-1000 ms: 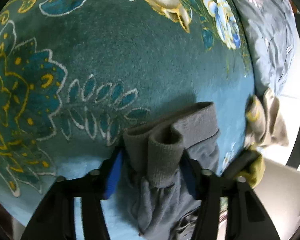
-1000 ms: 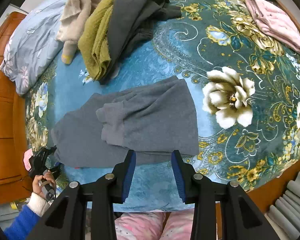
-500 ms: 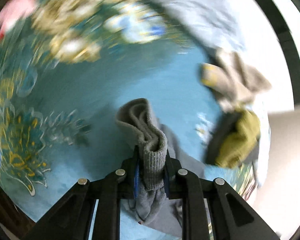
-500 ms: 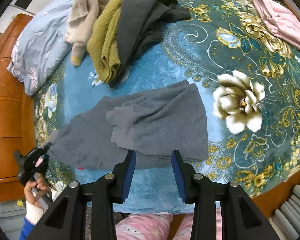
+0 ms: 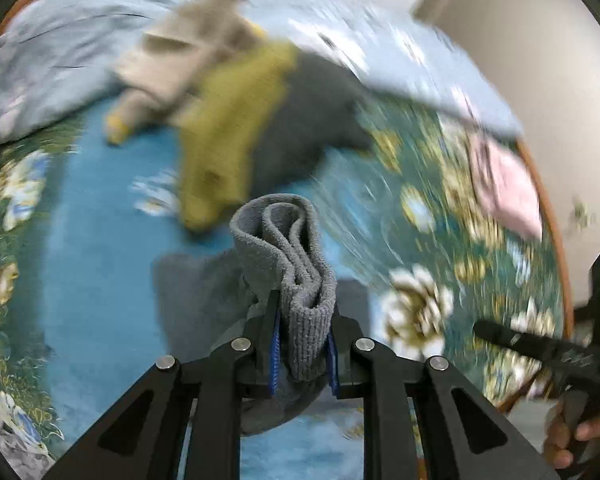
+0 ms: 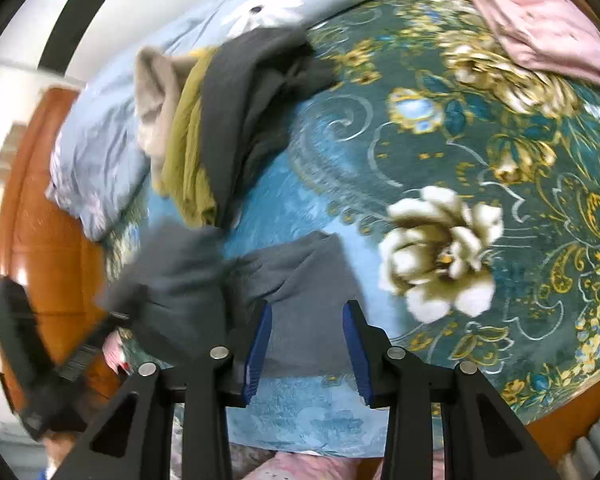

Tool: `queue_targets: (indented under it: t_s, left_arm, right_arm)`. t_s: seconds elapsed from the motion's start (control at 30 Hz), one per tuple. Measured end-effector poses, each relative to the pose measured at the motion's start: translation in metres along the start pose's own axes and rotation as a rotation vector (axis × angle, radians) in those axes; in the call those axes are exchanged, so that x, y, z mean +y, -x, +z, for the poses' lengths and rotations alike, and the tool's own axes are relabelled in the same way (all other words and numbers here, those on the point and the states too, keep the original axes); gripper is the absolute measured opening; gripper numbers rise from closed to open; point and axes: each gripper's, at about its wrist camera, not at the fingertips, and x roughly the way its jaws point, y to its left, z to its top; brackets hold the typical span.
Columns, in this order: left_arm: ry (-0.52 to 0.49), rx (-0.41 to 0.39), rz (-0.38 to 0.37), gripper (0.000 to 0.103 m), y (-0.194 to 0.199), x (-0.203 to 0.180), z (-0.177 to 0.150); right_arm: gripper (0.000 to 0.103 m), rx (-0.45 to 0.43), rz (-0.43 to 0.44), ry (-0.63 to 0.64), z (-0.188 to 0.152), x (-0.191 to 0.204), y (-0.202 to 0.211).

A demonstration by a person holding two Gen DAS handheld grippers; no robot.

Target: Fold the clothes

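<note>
My left gripper (image 5: 302, 320) is shut on the bunched ribbed edge of the grey garment (image 5: 284, 248) and holds it up over the bed; the rest of the cloth hangs below the jaws. In the right wrist view the same grey garment (image 6: 312, 280) lies partly on the blanket, its left part pulled up and blurred toward the left gripper (image 6: 112, 320). My right gripper (image 6: 306, 312) hovers open over the garment's near edge, with nothing pinched between its blue pads.
A pile of beige, olive and dark grey clothes (image 6: 220, 128) lies at the far side beside a pale blue pillow (image 6: 96, 160). A folded pink garment (image 6: 540, 36) sits at the far right. The teal floral blanket (image 6: 460, 140) covers the bed, with a wooden headboard (image 6: 48, 220) on the left.
The left jaws closed on the grey ribbed edge, then lifted it and swung it across the bed while rolling. The right gripper drifted slightly and stayed open.
</note>
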Motion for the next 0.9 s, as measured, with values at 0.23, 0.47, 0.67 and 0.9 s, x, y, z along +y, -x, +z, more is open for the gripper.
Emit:
queue_targets:
  t_s: [0.23, 0.47, 0.67, 0.9]
  left_arm:
    - [-0.117, 0.219, 0.049, 0.036, -0.06, -0.077, -0.029]
    - [0.031, 0.231, -0.069, 0.052, -0.049, -0.053, -0.049]
    - [0.31, 0.235, 0.026, 0.052, -0.039, 0.044, -0.082]
    - [0.417, 0.27, 0.069, 0.052, -0.046, 0.119, -0.099]
  right_arm:
    - [0.04, -0.02, 0.004, -0.101, 0.008, -0.067, 0.017]
    - [0.04, 0.057, -0.002, -0.136, -0.007, -0.095, -0.012]
    - [0.046, 0.136, 0.038, -0.108, -0.023, -0.079, -0.052]
    - [0.046, 0.155, 0.089, -0.024, -0.02, -0.03, -0.098]
